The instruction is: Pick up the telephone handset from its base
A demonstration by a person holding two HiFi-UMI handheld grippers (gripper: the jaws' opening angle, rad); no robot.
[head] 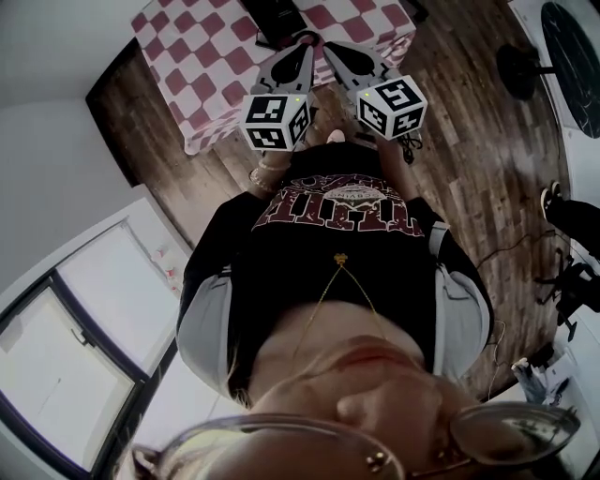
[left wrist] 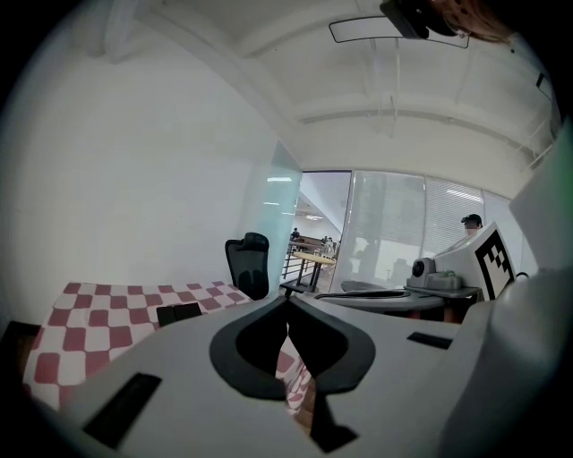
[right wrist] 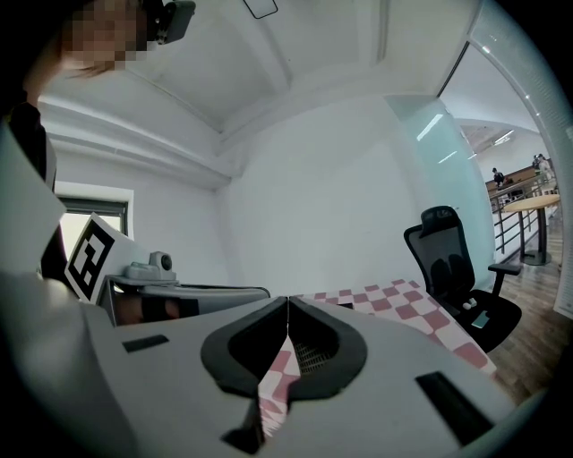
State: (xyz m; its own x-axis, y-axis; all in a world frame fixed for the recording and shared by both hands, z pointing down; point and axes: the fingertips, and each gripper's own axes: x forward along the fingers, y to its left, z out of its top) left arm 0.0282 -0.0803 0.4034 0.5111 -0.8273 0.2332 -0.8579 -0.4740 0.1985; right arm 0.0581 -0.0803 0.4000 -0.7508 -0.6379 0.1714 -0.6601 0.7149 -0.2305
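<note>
A table with a red-and-white checked cloth (head: 202, 66) stands ahead of me. On it lies a dark flat object (head: 275, 17), probably the telephone; it also shows as a dark shape (left wrist: 179, 313) on the cloth in the left gripper view. Both grippers are held side by side at chest height, pointing towards the table's near edge and short of the dark object. The left gripper (head: 305, 44) is shut, its tips meeting (left wrist: 288, 301) with nothing between them. The right gripper (head: 328, 45) is shut too, jaws touching (right wrist: 287, 301) and empty. No handset detail can be made out.
A black office chair (left wrist: 249, 264) stands beyond the table, seen also at the right (right wrist: 457, 259). Wooden floor (head: 459, 122) surrounds the table, with a round black stand (head: 520, 66) and cables (head: 511, 248) to the right. Windows (head: 75, 337) lie at the lower left.
</note>
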